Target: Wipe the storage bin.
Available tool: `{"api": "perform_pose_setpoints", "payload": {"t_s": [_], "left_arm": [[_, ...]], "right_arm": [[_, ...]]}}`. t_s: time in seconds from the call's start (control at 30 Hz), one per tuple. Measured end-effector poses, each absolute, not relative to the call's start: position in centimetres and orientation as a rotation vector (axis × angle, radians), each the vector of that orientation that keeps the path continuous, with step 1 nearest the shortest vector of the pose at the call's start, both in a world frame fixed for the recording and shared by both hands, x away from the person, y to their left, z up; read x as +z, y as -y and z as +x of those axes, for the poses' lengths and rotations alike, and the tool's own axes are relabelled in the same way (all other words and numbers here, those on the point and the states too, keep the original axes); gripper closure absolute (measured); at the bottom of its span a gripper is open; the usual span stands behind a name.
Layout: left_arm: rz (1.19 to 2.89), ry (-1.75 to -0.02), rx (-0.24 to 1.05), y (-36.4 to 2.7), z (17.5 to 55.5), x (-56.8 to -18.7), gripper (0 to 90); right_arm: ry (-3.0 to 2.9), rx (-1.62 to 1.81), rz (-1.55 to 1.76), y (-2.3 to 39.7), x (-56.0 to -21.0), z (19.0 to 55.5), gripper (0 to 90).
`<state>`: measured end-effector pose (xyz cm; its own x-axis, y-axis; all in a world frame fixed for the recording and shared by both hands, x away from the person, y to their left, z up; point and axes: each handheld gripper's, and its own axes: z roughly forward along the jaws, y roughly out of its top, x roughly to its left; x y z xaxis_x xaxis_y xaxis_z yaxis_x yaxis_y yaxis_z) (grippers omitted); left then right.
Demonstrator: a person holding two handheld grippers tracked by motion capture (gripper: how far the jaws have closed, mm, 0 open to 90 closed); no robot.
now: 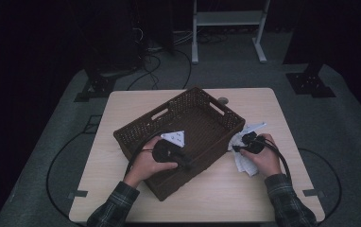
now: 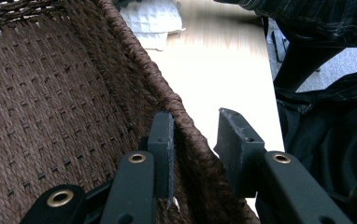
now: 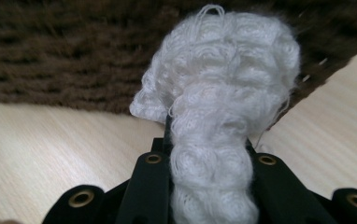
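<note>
A brown woven basket (image 1: 136,130) sits turned at an angle in the middle of the wooden table (image 1: 216,194). My left gripper (image 1: 188,164) straddles its near wall. In the left gripper view one jaw lies against the inside of the basket (image 2: 50,93) and the other stands just outside the rim, so the left gripper (image 2: 195,123) is shut on that wall. A white knobbly cloth (image 1: 245,166) lies at the basket's right side. My right gripper (image 1: 239,147) is shut on it. In the right gripper view the cloth (image 3: 223,84) bunches up between the jaws of the right gripper (image 3: 209,149), with the basket's outer wall (image 3: 50,46) just behind.
Bare tabletop lies in front of the basket and to its left. A small round cap (image 1: 223,100) sits at the table's far edge. A white metal frame (image 1: 228,19) and cables stand on the floor beyond. The person's plaid sleeves (image 1: 287,198) come in from below.
</note>
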<state>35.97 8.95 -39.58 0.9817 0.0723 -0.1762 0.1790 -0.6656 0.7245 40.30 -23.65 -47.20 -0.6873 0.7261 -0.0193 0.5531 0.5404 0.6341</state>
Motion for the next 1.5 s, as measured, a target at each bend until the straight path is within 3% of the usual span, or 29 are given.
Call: {"api": "perform_pose_setpoints", "payload": {"t_s": [0.37,0.93,1.5], "left_arm": [[2.298,-0.176,-0.173,-9.0,36.0,-39.6,66.5],[2.297,-0.174,-0.172,-9.0,36.0,-39.6,66.3],[2.297,-0.174,-0.167,-8.9,35.9,-39.6,66.2]], "right_arm": [[-2.510,0.830,1.034,22.9,-47.1,39.6,76.0],[-2.374,1.044,0.905,22.4,-41.2,37.2,76.0],[-2.493,0.924,0.942,21.6,-45.2,38.5,75.9]]}}
